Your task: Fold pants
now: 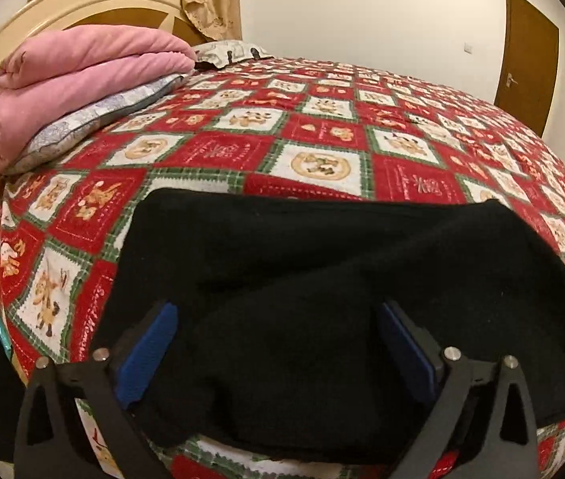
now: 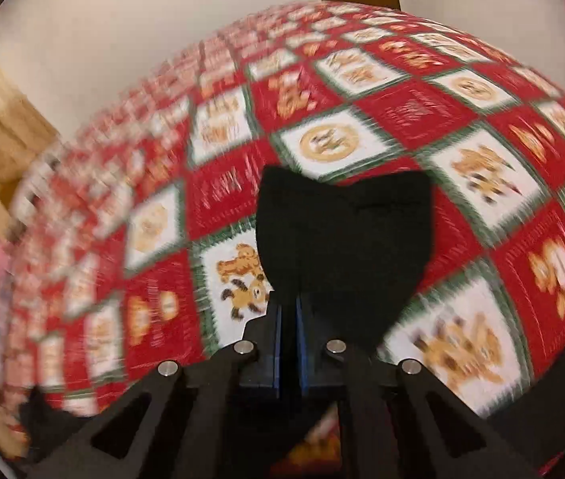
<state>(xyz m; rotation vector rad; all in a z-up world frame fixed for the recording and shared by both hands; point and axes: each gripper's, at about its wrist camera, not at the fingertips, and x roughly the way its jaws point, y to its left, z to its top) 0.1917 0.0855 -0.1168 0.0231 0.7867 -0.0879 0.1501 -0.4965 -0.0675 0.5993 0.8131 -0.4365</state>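
Big red, white and green patchwork bedspread fills the left wrist view, stretched across the bed up to a cream headboard, and it fills the right wrist view too, though badly smeared there. On top of it, at the near edge, lie the black pants, spread wide in a dark slab with a fold of cloth bunched toward the camera. Up by the headboard sits a folded pink blanket resting on a pale grey patterned pillow, well apart from the pants. A brown door stands in the far wall. Now the left gripper: jaws spread wide, blue pads either side of the bunched black fabric, nothing pinched, cloth just lying between them. Over to the right gripper: blue pads drawn close together with a strip of black pants clamped in the narrow slot, the fabric fanning out ahead of the fingertips over the bedspread.
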